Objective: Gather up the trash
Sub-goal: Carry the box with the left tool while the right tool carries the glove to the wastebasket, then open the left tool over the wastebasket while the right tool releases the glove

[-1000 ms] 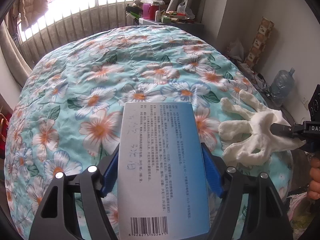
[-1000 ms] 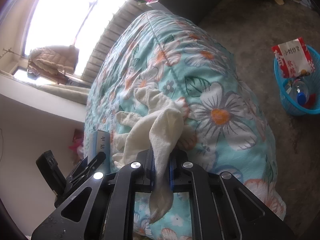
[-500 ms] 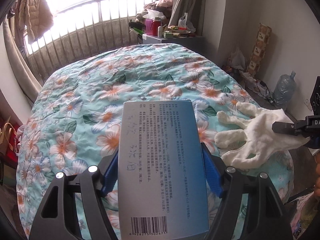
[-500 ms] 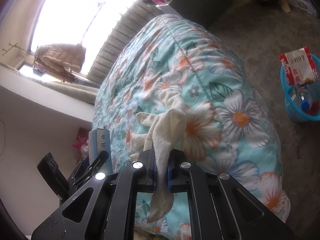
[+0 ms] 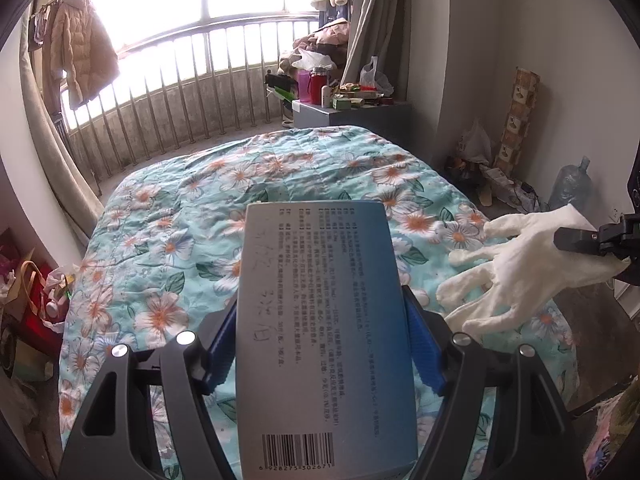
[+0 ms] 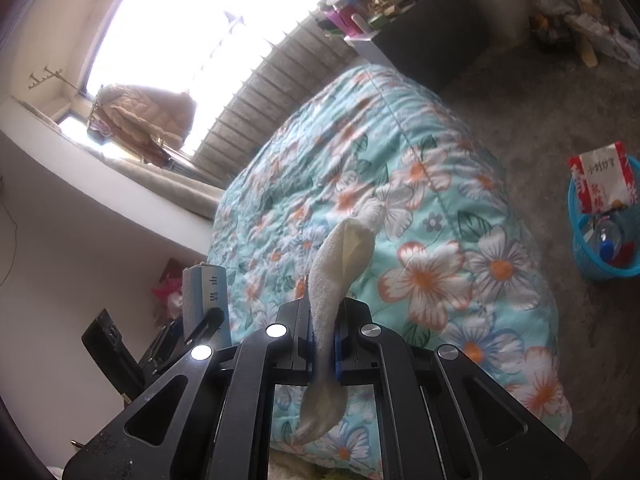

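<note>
Left gripper [image 5: 320, 340] grips the box [image 5: 320, 340], right gripper [image 6: 324, 344] pinches the glove [image 6: 340, 256]; both should stay clamped until over the basket [image 6: 600, 268].

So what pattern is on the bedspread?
White and orange flowers with green leaves on a turquoise quilted bedspread; clearest in the left wrist view.
</note>
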